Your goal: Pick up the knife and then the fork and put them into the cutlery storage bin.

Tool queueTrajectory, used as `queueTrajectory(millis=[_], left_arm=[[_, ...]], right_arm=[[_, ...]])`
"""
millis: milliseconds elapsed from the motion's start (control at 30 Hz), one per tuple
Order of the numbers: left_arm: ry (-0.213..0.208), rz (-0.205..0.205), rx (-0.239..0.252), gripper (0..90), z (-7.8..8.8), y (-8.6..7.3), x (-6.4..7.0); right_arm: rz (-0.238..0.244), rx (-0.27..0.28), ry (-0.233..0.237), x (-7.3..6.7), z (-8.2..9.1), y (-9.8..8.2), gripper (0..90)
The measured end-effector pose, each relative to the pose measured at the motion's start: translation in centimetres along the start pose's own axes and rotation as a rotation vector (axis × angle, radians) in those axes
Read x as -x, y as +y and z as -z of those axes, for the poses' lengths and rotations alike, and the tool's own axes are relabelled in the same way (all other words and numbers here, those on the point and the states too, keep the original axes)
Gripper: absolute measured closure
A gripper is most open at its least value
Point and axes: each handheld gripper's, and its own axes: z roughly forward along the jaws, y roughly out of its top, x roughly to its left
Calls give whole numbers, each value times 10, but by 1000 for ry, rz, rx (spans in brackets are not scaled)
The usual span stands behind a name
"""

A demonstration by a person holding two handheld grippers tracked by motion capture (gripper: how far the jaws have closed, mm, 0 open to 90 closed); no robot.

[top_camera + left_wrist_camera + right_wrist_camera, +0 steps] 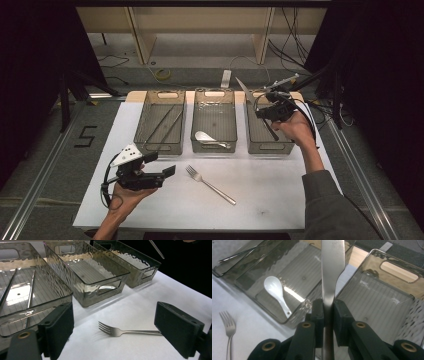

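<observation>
A metal fork (210,185) (112,330) lies on the white table in front of three smoky clear bins. My left gripper (161,164) (113,322) hovers low at the front left, open, its jaws wide on either side of the fork's line, tines pointing toward it. My right gripper (267,112) (328,312) is shut on a table knife (246,92) (333,270), held above the right bin (270,148) (387,302) with the blade pointing up and away. The fork (229,327) is also at the lower left of the right gripper view.
The left bin (159,148) (50,282) holds chopsticks (165,122) (30,293). The middle bin (214,148) (105,287) holds a white spoon (204,136) (275,292). Cables and shelf legs lie on the floor beyond the table.
</observation>
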Motion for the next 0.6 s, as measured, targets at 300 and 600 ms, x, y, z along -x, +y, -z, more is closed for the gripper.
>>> queueTrajectory(millis=[300,600], left_arm=[[1,0,1,155,0,0,0],[0,0,2,155,0,0,0]], right_arm=[[-36,9,-42,10,-8,5,807],[-81,-12,-69,24,-22,4,807]])
